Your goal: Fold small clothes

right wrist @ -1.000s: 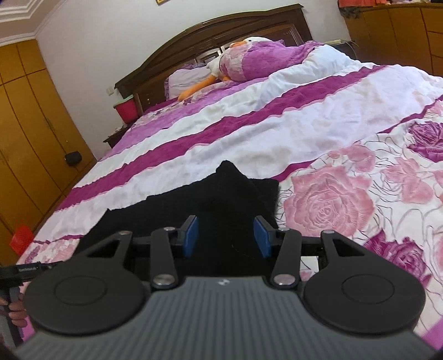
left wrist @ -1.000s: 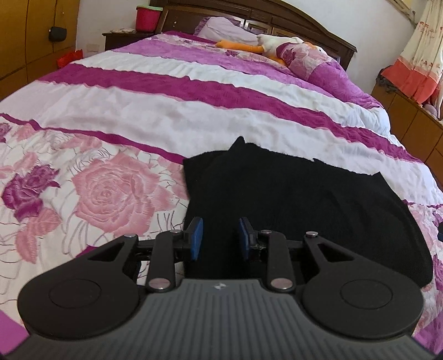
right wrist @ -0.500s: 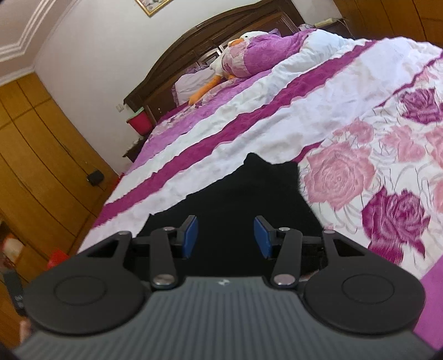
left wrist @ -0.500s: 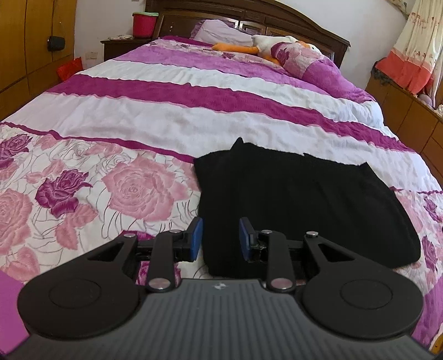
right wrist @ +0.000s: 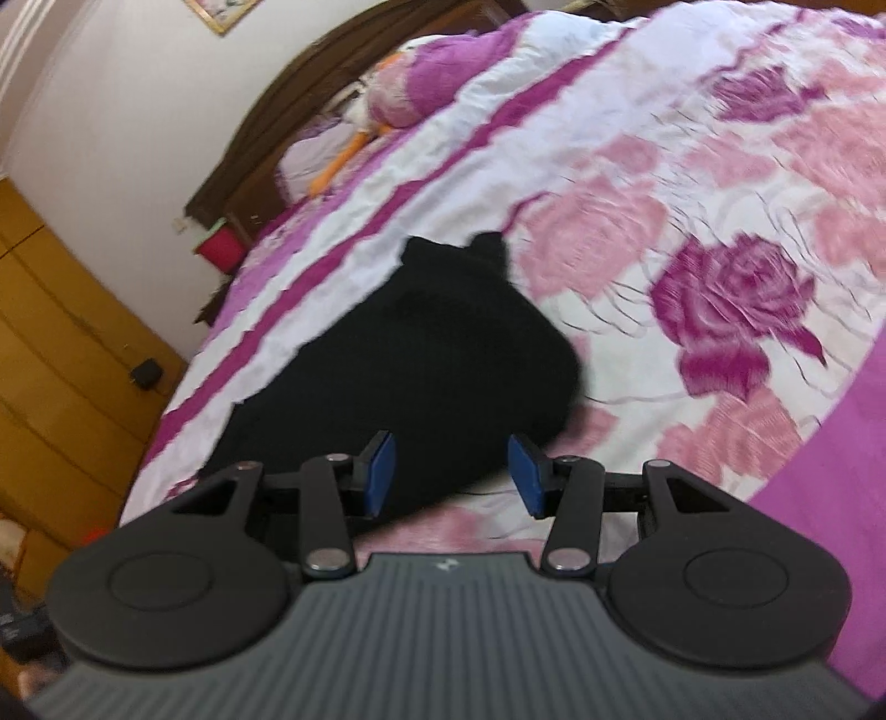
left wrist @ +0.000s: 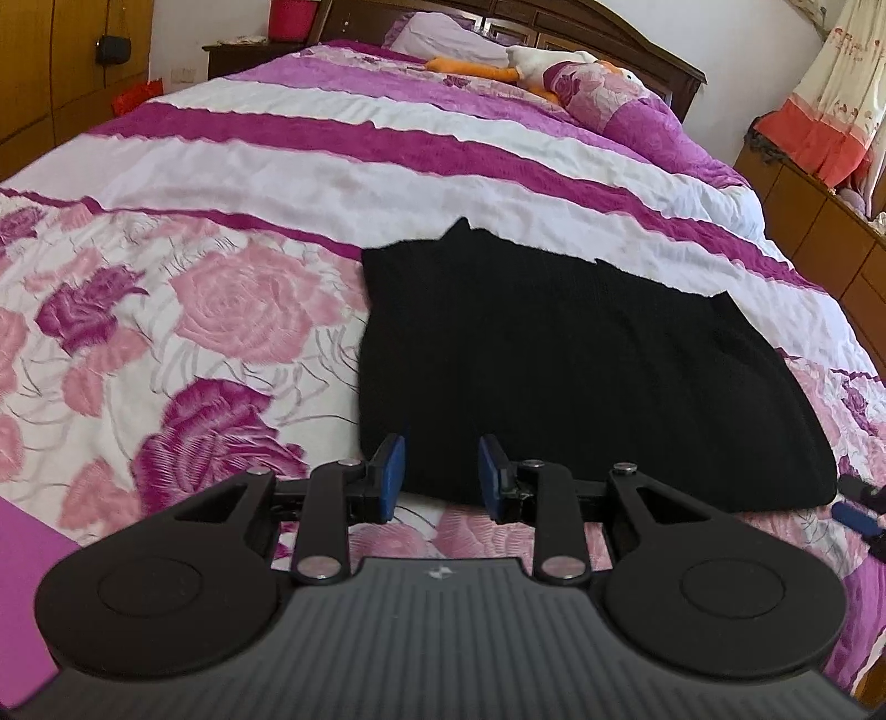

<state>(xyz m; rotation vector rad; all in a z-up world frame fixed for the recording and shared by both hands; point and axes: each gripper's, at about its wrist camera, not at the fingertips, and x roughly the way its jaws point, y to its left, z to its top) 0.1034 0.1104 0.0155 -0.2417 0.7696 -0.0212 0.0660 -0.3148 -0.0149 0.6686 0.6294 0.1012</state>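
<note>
A black knitted garment point(left wrist: 581, 365) lies flat on a bed point(left wrist: 387, 183) covered by a quilt of pink and purple roses and magenta and white stripes, and it sits near the foot edge of the bed, closest to you. Your left gripper point(left wrist: 440, 473) hovers over the garment's near hem towards its left corner, jaws partly open with nothing between the blue pads. Your right gripper point(right wrist: 451, 471) hovers over the near hem at the other end, jaws a little wider apart and also empty; the bare quilt shows just past its right pad. The step in hand looks like taking hold of the near hem at both ends to start a fold. To do it well, lower each gripper until one pad slides under the hem, pinch only the top layers you mean to lift, and keep both grips level with each other so the fold line runs straight across towards the headboard point(left wrist: 609, 33). A soft knit may sag or bunch between the grips, so lift it gently and evenly. The right wrist view is blurred and tilted, so the garment's edges there are hard to trace. You cannot tell what kind of garment it is, or whether it is already doubled over. A stuffed toy point(left wrist: 531, 66) by the pillows is partly tucked under the quilt.
</note>
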